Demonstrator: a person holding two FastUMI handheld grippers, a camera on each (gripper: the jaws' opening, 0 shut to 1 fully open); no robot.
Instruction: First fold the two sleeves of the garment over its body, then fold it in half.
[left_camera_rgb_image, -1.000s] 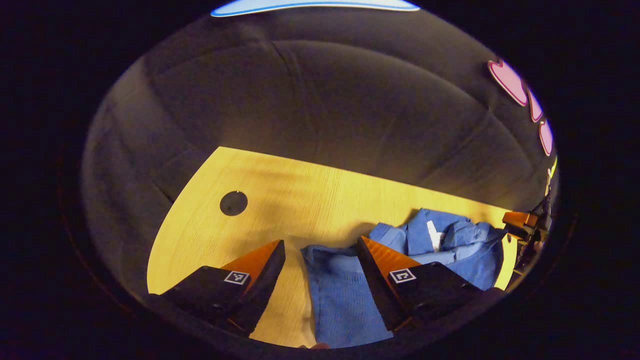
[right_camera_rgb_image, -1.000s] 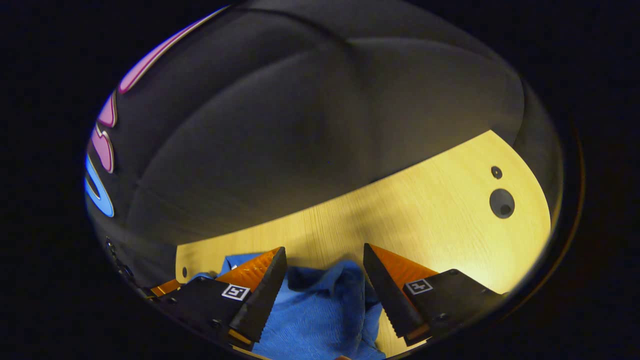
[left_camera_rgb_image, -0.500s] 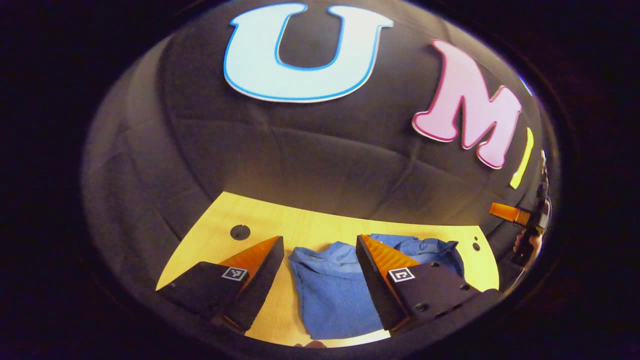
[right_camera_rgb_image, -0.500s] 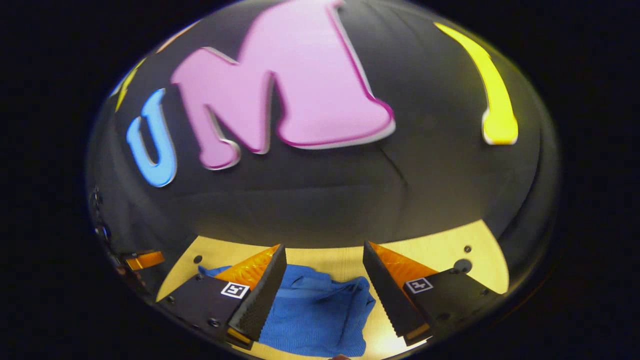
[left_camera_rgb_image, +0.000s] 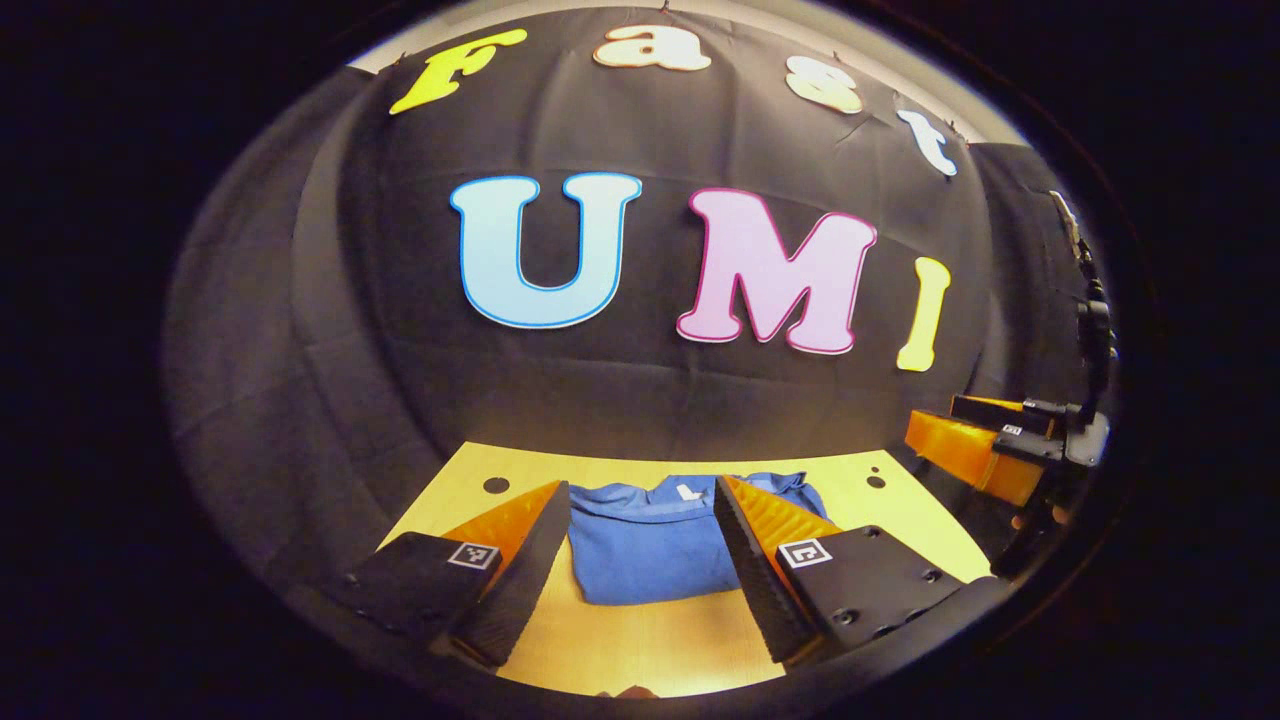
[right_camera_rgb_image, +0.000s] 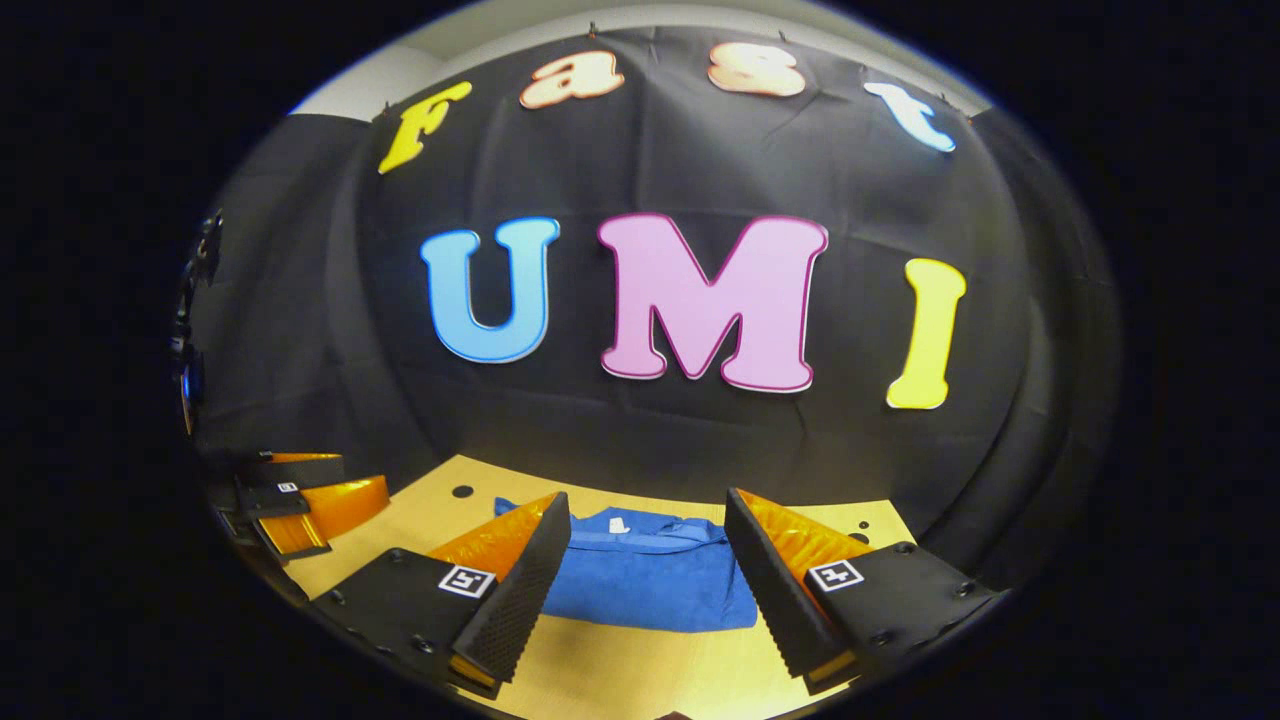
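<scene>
Hanging spread and empty, left claw (left_camera_rgb_image: 640, 545) and right claw (right_camera_rgb_image: 648, 560), now lifted back from the garment (left_camera_rgb_image: 650, 540). Lies released on the table (left_camera_rgb_image: 640, 640) as a compact folded block, label up. Folding looks finished; only withdrawal remains.

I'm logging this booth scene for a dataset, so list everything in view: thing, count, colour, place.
garment: one, blue, folded into a compact shape with a small white tag near its far edge, lying on the table toward the wall.
table: one, light wood with small dark holes near its far corners, under the garment.
booth wall: one, black cloth, behind the table.
left tool: one, open, above the table's near side; also seen at the left of the right gripper view.
right tool: one, open, above the table's near side; also seen at the right of the left gripper view.
</scene>
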